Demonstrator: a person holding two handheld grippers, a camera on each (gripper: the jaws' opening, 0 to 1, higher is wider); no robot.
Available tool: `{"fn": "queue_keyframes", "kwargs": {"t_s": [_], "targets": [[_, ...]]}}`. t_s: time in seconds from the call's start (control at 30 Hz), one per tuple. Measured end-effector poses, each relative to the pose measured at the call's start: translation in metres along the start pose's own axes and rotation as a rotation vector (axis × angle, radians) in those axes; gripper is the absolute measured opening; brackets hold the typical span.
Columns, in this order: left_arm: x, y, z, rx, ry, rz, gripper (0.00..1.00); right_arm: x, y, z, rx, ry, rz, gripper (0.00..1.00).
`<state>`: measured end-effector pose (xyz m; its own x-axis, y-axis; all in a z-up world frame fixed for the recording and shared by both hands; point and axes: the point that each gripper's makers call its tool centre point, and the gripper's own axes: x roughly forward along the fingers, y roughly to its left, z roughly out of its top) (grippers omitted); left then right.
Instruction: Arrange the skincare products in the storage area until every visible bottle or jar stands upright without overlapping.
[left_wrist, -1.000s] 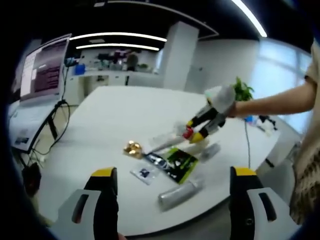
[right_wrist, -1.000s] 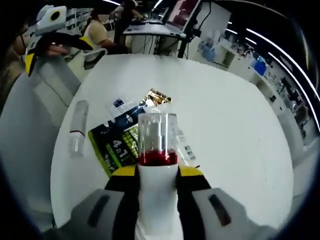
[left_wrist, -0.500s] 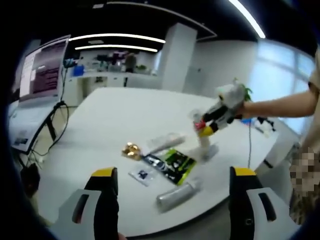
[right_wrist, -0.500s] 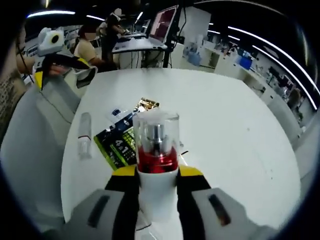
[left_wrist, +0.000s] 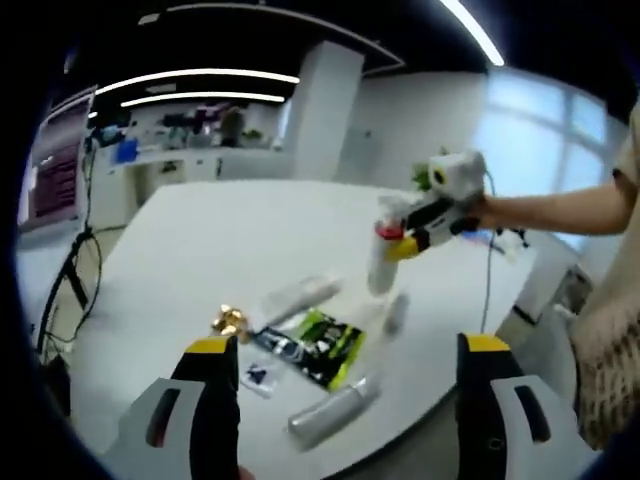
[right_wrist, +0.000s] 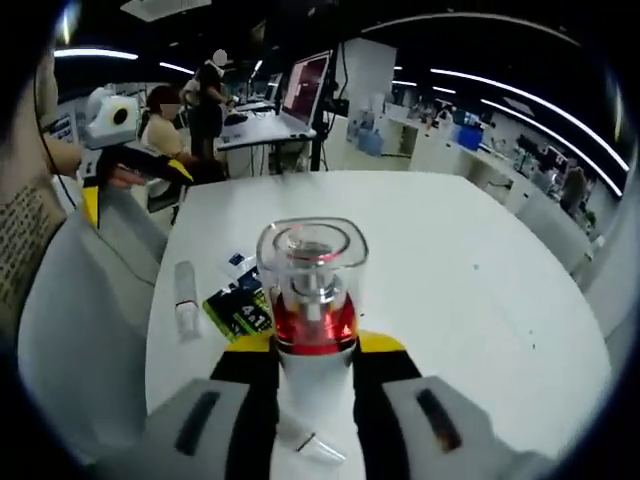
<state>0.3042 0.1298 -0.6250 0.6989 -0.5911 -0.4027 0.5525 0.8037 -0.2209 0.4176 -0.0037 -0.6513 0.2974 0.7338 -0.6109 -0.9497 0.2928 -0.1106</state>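
Left gripper view: my left gripper (left_wrist: 340, 400) hangs wide and empty at the near edge of the white table (left_wrist: 230, 230). Across it, my right gripper (left_wrist: 402, 240) carries the pump bottle (left_wrist: 383, 262) upright above the top. A tube (left_wrist: 330, 413) lies flat near me, another tube (left_wrist: 298, 296) beyond the green packet (left_wrist: 318, 345).

Right gripper view: my right gripper (right_wrist: 312, 365) pinches the pump bottle (right_wrist: 312, 300) by its body. I'd say nothing is standing yet; most of the job remains.
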Motion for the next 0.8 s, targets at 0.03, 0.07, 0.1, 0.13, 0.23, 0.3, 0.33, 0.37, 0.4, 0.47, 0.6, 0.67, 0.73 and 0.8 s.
{"fn": "queue_keyframes", "kwargs": {"t_s": [0.03, 0.07, 0.1, 0.13, 0.23, 0.3, 0.33, 0.37, 0.4, 0.47, 0.6, 0.67, 0.73, 0.8], "targets": [[0.004, -0.002, 0.002, 0.013, 0.002, -0.013, 0.87, -0.002, 0.001, 0.001, 0.003, -0.008, 0.000, 0.27], [0.010, -0.005, 0.005, 0.029, 0.005, -0.028, 0.87, -0.007, 0.003, 0.003, 0.009, -0.020, 0.002, 0.27], [0.016, -0.008, 0.008, 0.041, 0.007, -0.046, 0.87, -0.010, 0.004, 0.004, 0.015, -0.028, 0.002, 0.27], [0.021, -0.012, 0.009, 0.048, 0.012, -0.064, 0.87, -0.014, 0.006, 0.006, 0.024, -0.042, 0.000, 0.27], [0.039, -0.023, 0.018, 0.069, 0.012, -0.125, 0.86, -0.025, 0.010, 0.011, 0.039, -0.074, 0.002, 0.27], [0.048, -0.030, 0.018, 0.102, 0.031, -0.165, 0.86, -0.032, 0.012, 0.015, 0.049, -0.093, 0.005, 0.27], [0.054, -0.034, 0.020, 0.125, 0.037, -0.190, 0.85, -0.035, 0.014, 0.017, 0.052, -0.102, 0.006, 0.27], [0.059, -0.037, 0.021, 0.137, 0.043, -0.206, 0.85, -0.040, 0.016, 0.020, 0.053, -0.115, 0.008, 0.27], [0.064, -0.044, 0.021, 0.143, 0.058, -0.240, 0.85, -0.043, 0.017, 0.023, 0.054, -0.123, 0.009, 0.27], [0.074, -0.052, 0.025, 0.170, 0.063, -0.282, 0.85, -0.050, 0.020, 0.028, 0.054, -0.142, 0.013, 0.27], [0.089, -0.066, 0.039, 0.172, 0.044, -0.352, 0.84, -0.061, 0.028, 0.041, 0.043, -0.175, 0.030, 0.27], [0.096, -0.076, 0.045, 0.173, 0.030, -0.397, 0.82, -0.067, 0.034, 0.048, 0.031, -0.188, 0.047, 0.27], [0.103, -0.087, 0.048, 0.208, 0.038, -0.451, 0.79, -0.072, 0.042, 0.056, 0.032, -0.210, 0.077, 0.27], [0.108, -0.096, 0.050, 0.242, 0.041, -0.486, 0.78, -0.077, 0.048, 0.062, 0.036, -0.230, 0.103, 0.27]]}}
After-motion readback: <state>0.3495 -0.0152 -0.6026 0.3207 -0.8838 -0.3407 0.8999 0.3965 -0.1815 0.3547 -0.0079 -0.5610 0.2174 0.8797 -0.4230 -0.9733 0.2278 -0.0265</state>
